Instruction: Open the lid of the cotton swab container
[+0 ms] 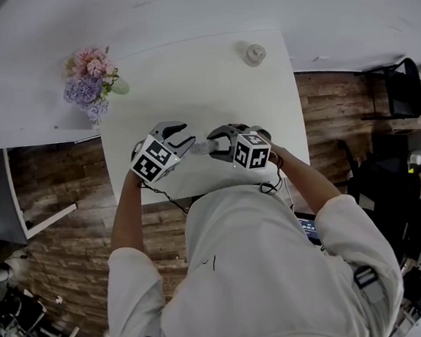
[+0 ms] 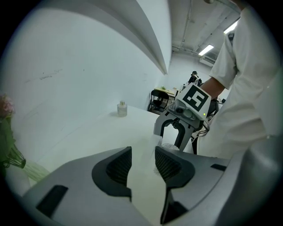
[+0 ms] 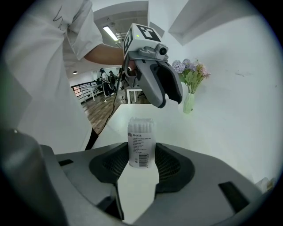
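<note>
Near table [image 1: 201, 76] front edge, right gripper [image 3: 141, 161] pinching swab container [image 3: 141, 139]; left gripper [image 2: 142, 159] jaws spread, pressing nothing. Hold body steady, hook lid [image 3: 141, 122] rim, lift without tilting.

View along my left gripper [image 2: 142, 154]: my jaws stand apart over the bare white table [image 2: 79, 132]. Facing me, the right gripper [image 2: 170, 137] stands over a pale translucent object, probably the cotton swab container [image 2: 169, 147]. Behind it stands a small bottle [image 2: 122, 108], with flower stems [image 2: 17, 161] at left.
</note>
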Demonstrator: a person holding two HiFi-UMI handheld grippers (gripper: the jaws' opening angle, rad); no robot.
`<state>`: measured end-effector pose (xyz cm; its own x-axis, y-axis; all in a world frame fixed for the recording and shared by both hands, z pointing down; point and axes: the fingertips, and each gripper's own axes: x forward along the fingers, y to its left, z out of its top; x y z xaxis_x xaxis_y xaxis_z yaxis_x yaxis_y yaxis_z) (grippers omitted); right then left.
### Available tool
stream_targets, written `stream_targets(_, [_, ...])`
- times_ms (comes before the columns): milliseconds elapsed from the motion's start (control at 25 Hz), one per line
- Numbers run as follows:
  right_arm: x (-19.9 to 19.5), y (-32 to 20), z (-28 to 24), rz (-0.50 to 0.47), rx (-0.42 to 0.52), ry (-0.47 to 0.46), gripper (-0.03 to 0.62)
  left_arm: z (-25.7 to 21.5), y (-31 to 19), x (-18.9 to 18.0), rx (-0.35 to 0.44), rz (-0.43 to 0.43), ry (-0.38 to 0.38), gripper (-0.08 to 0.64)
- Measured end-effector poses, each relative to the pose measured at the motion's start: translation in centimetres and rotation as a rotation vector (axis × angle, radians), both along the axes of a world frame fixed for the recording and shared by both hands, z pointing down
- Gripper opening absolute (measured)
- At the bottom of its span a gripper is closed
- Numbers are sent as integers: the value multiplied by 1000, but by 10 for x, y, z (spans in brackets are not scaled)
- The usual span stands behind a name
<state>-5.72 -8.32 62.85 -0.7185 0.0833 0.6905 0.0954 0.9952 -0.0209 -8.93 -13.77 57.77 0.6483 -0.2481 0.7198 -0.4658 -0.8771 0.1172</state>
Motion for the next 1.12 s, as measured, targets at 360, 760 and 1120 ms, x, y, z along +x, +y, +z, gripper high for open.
stream_targets(360, [12,-21,29,102,10,38,184,-5,-5,-25,14,-185,69,186])
stream_targets(760, [27,-40,44,208,14,59,184,27,16,-41,49,-448,46,34])
stream_targets(1120, [43,-43,60,250,37,108,184,54,35,-30,3,-616,75,31])
